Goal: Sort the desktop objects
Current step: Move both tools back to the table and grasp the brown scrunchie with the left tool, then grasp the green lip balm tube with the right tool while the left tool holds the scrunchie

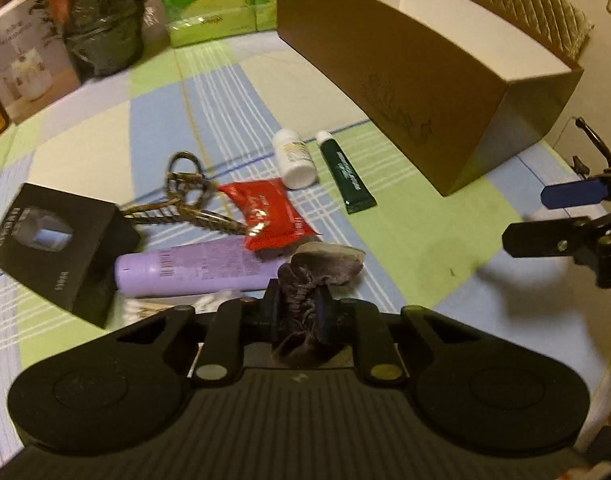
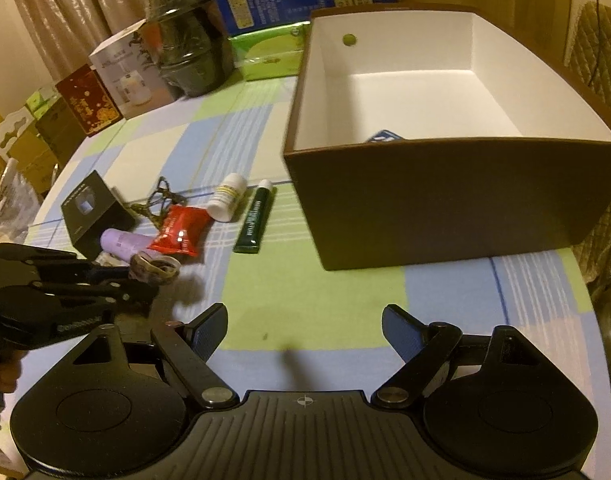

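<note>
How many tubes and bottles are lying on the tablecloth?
3: white bottle and green tube side by side near the brown box; purple tube beside the black box. Others may be hidden.

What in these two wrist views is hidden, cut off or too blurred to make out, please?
- Blue item inside the brown box: right wrist view, only a corner shows above the front wall.
- Box interior: left wrist view, hidden by its side wall.
- Cotton swabs: left wrist view, mostly behind the left claw.
- Scrunchie: part pinched between the pads.
- Print on the green tube: too small, blurred.
</note>
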Tool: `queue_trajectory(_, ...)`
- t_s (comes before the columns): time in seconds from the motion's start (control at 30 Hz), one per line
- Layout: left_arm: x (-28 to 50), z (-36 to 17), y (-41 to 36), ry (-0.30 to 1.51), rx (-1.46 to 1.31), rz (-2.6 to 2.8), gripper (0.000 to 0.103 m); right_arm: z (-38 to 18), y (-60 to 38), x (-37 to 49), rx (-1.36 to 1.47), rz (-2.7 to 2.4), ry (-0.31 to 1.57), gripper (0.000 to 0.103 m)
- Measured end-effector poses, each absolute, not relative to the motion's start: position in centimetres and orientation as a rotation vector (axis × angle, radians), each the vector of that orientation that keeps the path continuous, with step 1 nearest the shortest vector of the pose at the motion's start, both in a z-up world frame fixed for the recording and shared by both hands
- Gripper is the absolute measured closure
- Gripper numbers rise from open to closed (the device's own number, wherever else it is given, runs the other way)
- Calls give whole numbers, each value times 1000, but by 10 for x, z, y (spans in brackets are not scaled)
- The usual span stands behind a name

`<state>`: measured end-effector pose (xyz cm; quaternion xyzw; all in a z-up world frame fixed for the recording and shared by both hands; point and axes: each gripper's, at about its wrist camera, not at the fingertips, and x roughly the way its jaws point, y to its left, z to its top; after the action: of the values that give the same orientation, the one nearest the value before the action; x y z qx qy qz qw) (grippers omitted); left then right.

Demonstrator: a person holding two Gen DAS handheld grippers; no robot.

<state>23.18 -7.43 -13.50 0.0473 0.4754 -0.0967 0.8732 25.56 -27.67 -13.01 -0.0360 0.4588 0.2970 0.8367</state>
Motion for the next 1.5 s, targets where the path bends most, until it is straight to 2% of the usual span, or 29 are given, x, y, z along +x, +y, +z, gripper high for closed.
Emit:
queue_trajectory(0.07, 227, -125, -66, 980, 79, -189, 90, -130, -271, 254, -77, 643, 964, 27)
queue_trajectory(0.33, 209, -83, -6, 914, -27, -56, 90, -131, -244, 251, -83, 687, 949, 36)
queue_trajectory(0.57, 199, -68, 48, 883, -78, 80, 90, -135, -212, 252, -94, 661, 898, 55)
queue_trajectory(0.97, 198, -77, 105, 911, -120, 180, 89, -176, -167, 275, -168, 493, 869, 60)
queue_trajectory(1.43, 200, -83, 130, 924, -136, 197, 89, -190, -141, 296, -196, 440, 816, 63)
queue_trajectory(1.5, 200, -84, 131, 926, -134, 200, 89, -191, -139, 298, -205, 448, 805, 66)
